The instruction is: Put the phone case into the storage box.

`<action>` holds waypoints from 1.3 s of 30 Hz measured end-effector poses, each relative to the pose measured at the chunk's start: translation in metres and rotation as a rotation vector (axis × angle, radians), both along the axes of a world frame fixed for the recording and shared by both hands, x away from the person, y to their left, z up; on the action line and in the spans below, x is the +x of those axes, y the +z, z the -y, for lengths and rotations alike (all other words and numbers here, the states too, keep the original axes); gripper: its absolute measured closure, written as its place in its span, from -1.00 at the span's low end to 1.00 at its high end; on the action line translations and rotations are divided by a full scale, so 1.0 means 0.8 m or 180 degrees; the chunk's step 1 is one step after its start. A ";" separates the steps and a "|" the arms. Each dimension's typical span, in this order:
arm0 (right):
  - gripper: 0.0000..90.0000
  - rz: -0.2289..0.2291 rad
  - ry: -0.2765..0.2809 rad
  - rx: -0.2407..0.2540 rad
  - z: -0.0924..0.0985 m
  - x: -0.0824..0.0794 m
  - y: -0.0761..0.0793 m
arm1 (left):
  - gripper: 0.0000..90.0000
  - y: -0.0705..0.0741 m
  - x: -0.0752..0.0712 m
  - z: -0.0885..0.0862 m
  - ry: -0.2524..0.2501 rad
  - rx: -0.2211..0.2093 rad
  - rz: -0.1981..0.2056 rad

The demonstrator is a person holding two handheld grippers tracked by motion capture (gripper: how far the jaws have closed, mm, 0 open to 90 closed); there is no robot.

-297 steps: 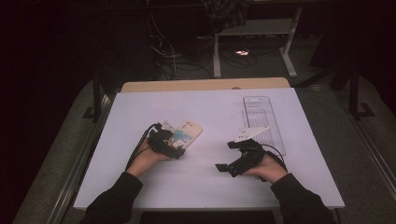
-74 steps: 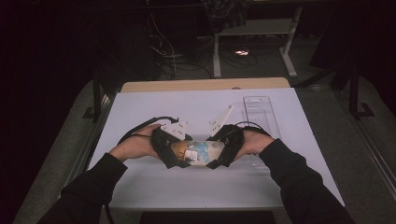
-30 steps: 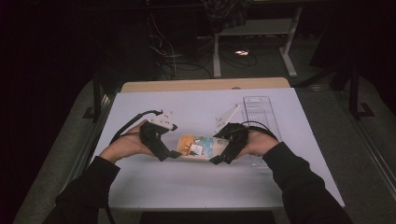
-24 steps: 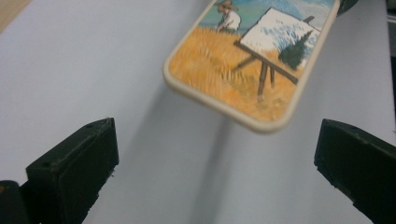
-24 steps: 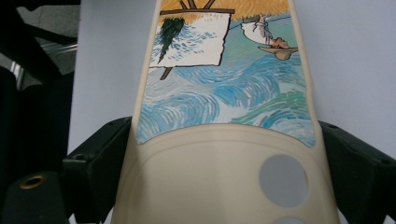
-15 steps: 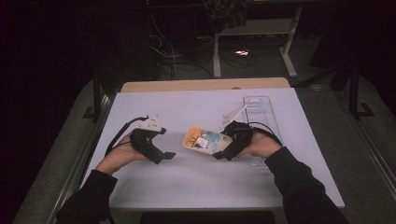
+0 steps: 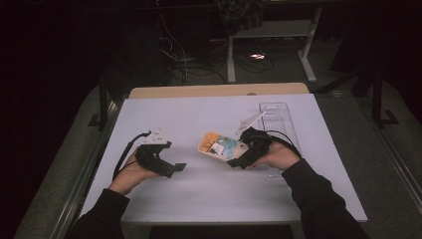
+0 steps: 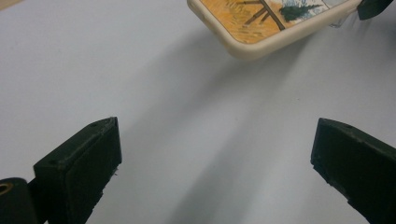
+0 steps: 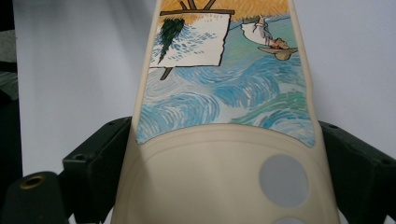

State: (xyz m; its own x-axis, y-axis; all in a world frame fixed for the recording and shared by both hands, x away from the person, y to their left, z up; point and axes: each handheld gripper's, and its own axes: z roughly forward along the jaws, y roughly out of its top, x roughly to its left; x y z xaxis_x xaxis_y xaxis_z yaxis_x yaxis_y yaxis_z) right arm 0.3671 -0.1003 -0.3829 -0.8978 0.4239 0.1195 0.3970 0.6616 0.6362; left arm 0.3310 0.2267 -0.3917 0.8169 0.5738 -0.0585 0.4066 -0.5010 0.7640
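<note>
Two hands apart, right gripper (image 7: 238, 160) fingers around phone case (image 7: 218, 146), left gripper (image 7: 175, 169) empty

Your right gripper (image 7: 238, 160) clamped a phone case (image 7: 219, 147) that looked like smooth cream plastic or rubbery silicone, with a soft matt sheen along its rounded rim. Its back carried a printed painting in brushy blue, orange and white strokes, flat rather than textured, and slightly glossy where the light caught it. The jaws of your left gripper (image 8: 215, 172) were matt black plastic, faintly grainy, with crisp moulded edges and a small brass-coloured insert at one side. The table cover (image 7: 199, 119) looked like smooth, matt white sheet, paper-like. Behind it showed a strip of pale wood (image 7: 219, 90). Your sleeves (image 7: 318, 204) looked like dark matt cloth.
</note>
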 end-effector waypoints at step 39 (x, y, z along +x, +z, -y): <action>-0.78 -0.0194 -0.0215 0.0125 0.004 -0.003 -0.002 | -1.00 -0.032 -0.010 0.038 -0.0092 0.0185 0.0138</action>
